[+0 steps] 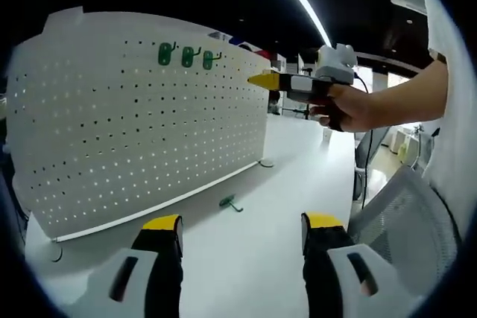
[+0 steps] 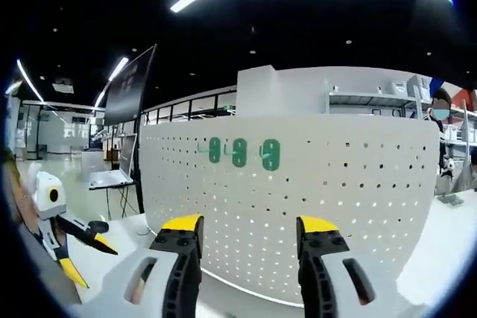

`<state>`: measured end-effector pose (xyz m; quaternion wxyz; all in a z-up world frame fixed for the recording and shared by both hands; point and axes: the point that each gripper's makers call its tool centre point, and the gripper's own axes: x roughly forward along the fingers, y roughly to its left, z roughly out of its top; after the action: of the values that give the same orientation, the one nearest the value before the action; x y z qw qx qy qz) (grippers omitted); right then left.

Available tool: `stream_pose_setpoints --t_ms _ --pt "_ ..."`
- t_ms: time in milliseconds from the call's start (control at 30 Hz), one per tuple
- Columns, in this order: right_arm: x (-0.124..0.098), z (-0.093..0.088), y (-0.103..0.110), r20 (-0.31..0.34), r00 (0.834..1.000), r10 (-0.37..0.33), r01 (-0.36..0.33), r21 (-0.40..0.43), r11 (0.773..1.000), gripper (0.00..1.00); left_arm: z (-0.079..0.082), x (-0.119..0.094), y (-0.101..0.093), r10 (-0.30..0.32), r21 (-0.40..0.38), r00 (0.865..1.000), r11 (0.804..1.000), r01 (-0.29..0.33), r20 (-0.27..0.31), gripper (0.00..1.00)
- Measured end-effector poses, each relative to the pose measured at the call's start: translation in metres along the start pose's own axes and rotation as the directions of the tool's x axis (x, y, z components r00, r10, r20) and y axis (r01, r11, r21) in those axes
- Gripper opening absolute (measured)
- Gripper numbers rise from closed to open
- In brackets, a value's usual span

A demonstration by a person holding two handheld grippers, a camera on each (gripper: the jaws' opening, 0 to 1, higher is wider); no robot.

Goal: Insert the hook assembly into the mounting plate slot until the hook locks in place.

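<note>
1. Where the white perforated pegboard panel (image 1: 141, 117) stands upright on the white surface (image 1: 253, 236), three green plastic hooks (image 1: 186, 55) hang side by side in its upper rows, seen in the left gripper view.
2. One loose green hook (image 1: 230, 202) lies flat on the surface just in front of the panel's lower edge, apart from both claws.
3. Left claw (image 1: 241, 227): yellow-tipped black jaws spread wide, nothing between them, low over the surface and pointed toward the loose hook and the panel.
4. Right claw (image 1: 262, 80), left gripper view: held up in a person's hand (image 1: 350, 106), yellow tips aimed at the panel's upper right corner, near the three hanging hooks but apart from them. Tips look close together from this side.
5. Right gripper view: the right claw (image 2: 247, 230) shows its own jaws spread with a clear gap, empty, facing the pegboard panel (image 2: 335, 184) square on. The three green hooks (image 2: 240, 153) sit above and between the jaw tips, further off.
6. Same view, lower left edge: the left claw (image 2: 100, 247) comes in, jaws parted, yellow tips angled downward.
7. Left gripper view, lower right: a grey mesh chair back (image 1: 406, 221) beside the surface.
</note>
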<state>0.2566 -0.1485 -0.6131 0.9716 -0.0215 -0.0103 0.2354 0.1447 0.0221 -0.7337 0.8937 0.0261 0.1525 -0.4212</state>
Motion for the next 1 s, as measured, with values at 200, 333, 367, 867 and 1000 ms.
stream_pose_setpoints --t_ms 200,333,367,867,1000 --pt "-0.014 -0.012 0.0 -0.027 1.0 -0.004 0.004 0.004 1.0 0.5 0.0 0.0 0.002 0.002 -0.001 1.0 1.0 -0.002 -0.002 0.66" --pt "-0.023 -0.019 0.001 -0.041 0.999 -0.006 0.006 0.011 1.0 0.5 0.0 0.0 0.002 0.002 0.0 1.0 1.0 -0.002 -0.002 0.66" --pt "-0.025 -0.021 0.001 -0.044 0.999 -0.007 0.007 0.013 1.0 0.5 0.0 0.0 0.002 0.003 0.0 1.0 1.0 -0.003 -0.002 0.66" --pt "-0.047 -0.038 0.01 -0.08 0.997 0.002 -0.001 0.02 1.0 0.51 -0.001 -0.002 0.006 0.016 -0.003 1.0 1.0 -0.016 -0.002 0.66" --pt "-0.053 -0.043 0.014 -0.093 0.996 0.01 -0.008 0.019 1.0 0.51 0.0 -0.002 0.006 0.016 -0.005 1.0 1.0 -0.016 -0.001 0.66"
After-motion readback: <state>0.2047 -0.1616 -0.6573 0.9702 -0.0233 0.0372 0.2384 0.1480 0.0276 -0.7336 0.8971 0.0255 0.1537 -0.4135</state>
